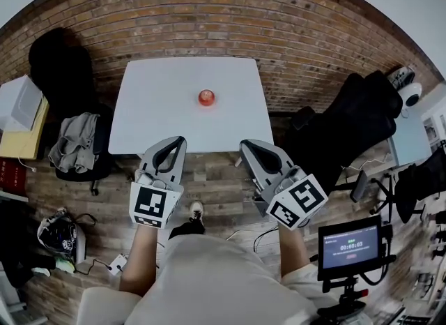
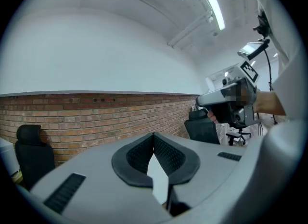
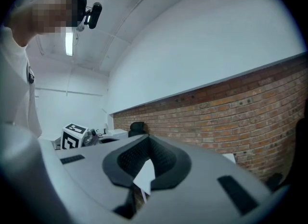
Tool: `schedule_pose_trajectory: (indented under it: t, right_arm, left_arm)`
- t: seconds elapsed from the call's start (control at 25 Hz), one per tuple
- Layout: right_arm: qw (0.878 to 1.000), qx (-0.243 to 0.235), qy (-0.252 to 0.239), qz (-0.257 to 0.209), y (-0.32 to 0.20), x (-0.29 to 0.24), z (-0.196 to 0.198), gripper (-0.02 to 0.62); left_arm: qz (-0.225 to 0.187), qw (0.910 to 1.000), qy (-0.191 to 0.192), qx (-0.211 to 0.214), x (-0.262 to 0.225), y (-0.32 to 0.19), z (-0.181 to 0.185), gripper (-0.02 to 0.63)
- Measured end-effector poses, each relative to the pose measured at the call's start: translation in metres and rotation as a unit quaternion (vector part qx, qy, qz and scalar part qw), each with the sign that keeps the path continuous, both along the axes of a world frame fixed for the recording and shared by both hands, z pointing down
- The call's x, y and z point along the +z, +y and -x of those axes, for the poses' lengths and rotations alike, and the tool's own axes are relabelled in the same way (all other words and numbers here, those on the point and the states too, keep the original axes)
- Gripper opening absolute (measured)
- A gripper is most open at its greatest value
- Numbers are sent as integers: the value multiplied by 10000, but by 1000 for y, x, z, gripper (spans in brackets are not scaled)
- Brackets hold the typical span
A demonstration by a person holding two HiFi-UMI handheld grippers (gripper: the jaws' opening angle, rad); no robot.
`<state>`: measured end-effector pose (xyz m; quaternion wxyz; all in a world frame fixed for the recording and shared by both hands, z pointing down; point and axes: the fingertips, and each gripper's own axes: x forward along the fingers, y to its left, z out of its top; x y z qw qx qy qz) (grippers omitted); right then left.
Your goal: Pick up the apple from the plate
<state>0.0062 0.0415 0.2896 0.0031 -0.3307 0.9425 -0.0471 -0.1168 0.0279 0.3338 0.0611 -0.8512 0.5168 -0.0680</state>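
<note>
**STATUS: NOTHING HELD**

My left hand-held gripper (image 1: 180,141) and right hand-held gripper (image 1: 245,146) are both fully closed and empty, at the near edge of the desk (image 1: 153,118). The apple (image 1: 206,97) rests mid-desk, beyond both.

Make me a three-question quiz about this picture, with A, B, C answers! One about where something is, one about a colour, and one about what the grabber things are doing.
1. Where is the apple?
A. on the floor
B. on the white table
C. on a chair

2. What colour is the apple?
A. red
B. green
C. yellow

3. How do the jaws of the left gripper and the right gripper stand?
A. wide apart
B. clamped on the apple
C. together, with nothing between them

Answers:
1 B: the head view shows it near the table's middle.
2 A: it shows red against the white top.
3 C: each gripper view shows its jaws meeting, empty.
</note>
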Motion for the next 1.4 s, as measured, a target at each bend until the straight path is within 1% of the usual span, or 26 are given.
schedule_pose_trajectory:
  t: [0.2,0.4,0.64,0.84,1.0,1.2,1.4]
  right_arm:
    - [9998,-135,-37,127,-36,2,21,2]
    - [9998,-77,-49,167,-69,0,34,2]
    - [9999,31,-101,75,-115,4,52,2]
    - [10000,-25,-94,5,-127,-1,67,2]
    - [9998,-209,-38,-6,-134,-4,80,2]
    - [9995,-258,-68,182,-138,4,79,2]
    - [9997,-137,-108,172,-148,3,74,2]
  left_arm:
    - [31,10000,25,21,-2,-41,17,6]
    - [83,9999,58,81,-1,-74,28,6]
    - [141,9999,22,75,7,-118,52,6]
    - [118,9999,22,77,1,-129,64,6]
    - [96,9999,-16,94,-1,-144,72,6]
    - [131,9998,3,146,2,-152,70,6]
    - [153,9996,3,228,4,-159,64,6]
